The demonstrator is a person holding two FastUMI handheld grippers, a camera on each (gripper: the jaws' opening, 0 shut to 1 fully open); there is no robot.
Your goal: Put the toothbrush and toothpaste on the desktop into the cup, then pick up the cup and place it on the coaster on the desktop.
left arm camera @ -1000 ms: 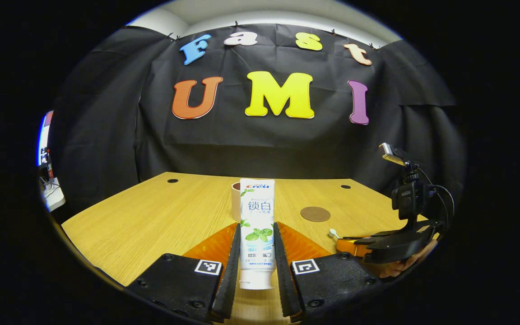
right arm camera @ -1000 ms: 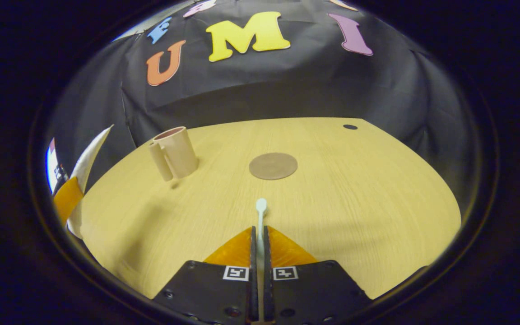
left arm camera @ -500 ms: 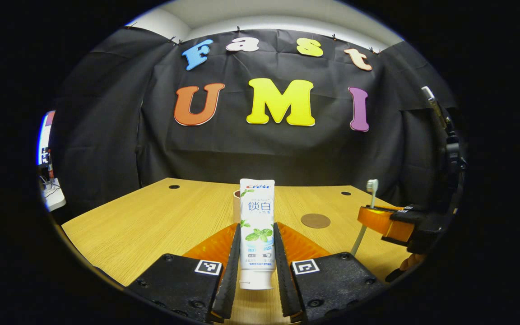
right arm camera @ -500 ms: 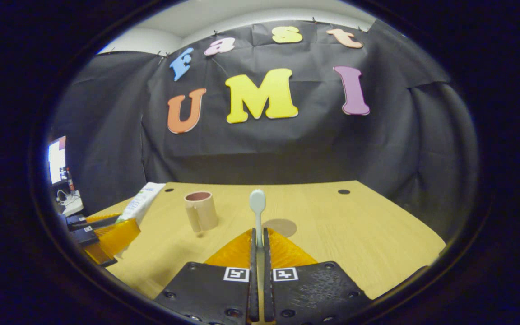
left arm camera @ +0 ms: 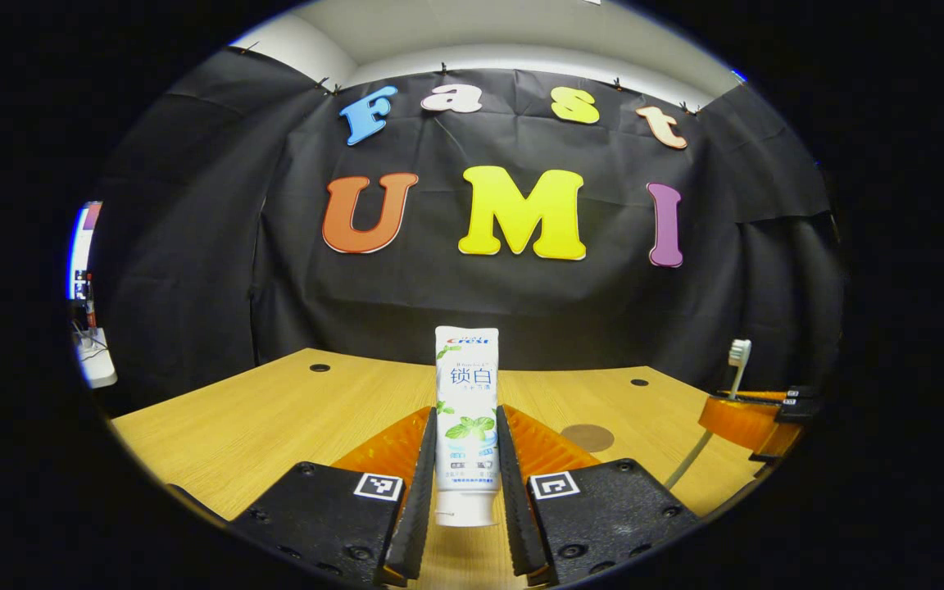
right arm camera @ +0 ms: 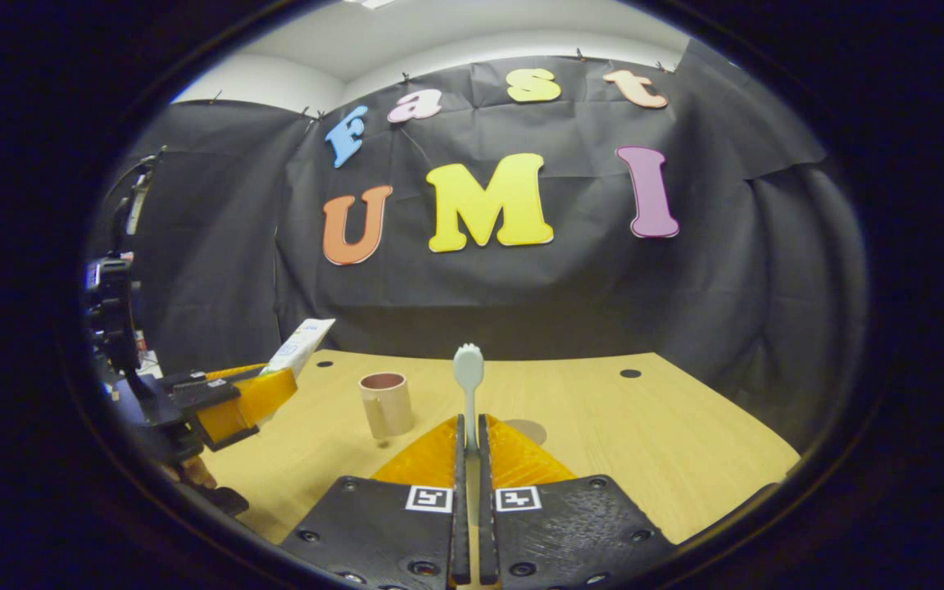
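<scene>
A white toothpaste tube (left arm camera: 466, 369) stands upright, cap down, in my left gripper (left arm camera: 465, 411), which is shut on it above the wooden desktop (left arm camera: 275, 418). My right gripper (right arm camera: 469, 422) is shut on the handle of a white toothbrush (right arm camera: 468, 365), whose head points up. The pinkish cup (right arm camera: 386, 403) stands on the desktop ahead and left of the right gripper. A round brown coaster (right arm camera: 531, 429) lies to the cup's right, partly behind a finger. In the left gripper view the coaster (left arm camera: 587, 437) lies right of centre, with the right gripper (left arm camera: 746, 418) and toothbrush (left arm camera: 738, 354) at the far right.
The desktop (right arm camera: 644, 426) has small dark holes near its back corners (right arm camera: 629, 373). In the right gripper view, the left gripper (right arm camera: 247, 397) holds the toothpaste (right arm camera: 300, 346) at the left, with a hand (right arm camera: 193, 474) below it. Black cloth walls close off the back.
The right gripper has lifted the toothbrush off the desktop and swung it level, head upward. The left gripper has risen a little with the toothpaste; the cup is now hidden behind the tube.
</scene>
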